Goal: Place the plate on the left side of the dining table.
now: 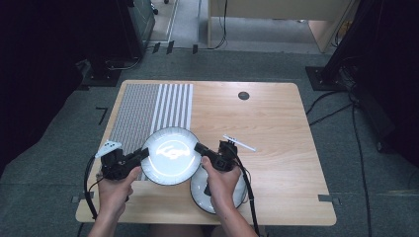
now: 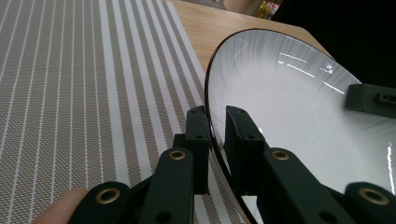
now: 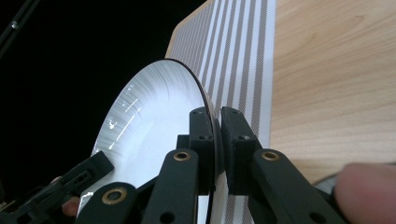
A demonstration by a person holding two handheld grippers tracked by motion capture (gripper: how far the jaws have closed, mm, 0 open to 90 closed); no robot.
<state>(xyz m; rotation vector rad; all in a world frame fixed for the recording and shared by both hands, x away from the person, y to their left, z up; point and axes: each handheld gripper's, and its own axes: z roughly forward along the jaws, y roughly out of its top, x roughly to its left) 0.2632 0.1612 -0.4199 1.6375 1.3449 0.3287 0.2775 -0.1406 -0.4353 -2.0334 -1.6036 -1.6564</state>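
A white plate with a dark rim [image 1: 170,155] is held above the table between both grippers. My left gripper [image 1: 145,152] is shut on its left rim, and in the left gripper view the two black jaws pinch the plate rim [image 2: 215,140]. My right gripper [image 1: 198,148] is shut on the plate's right rim [image 3: 215,135]. A second white plate [image 1: 202,195] lies on the table under my right hand, partly hidden by it. A striped grey and white placemat [image 1: 148,111] lies at the table's left, partly beneath the held plate.
A white stick-like object [image 1: 239,143] lies on the wooden table [image 1: 267,123] right of my right gripper. A round dark grommet [image 1: 243,96] sits near the far edge. Cables run over the floor on the right.
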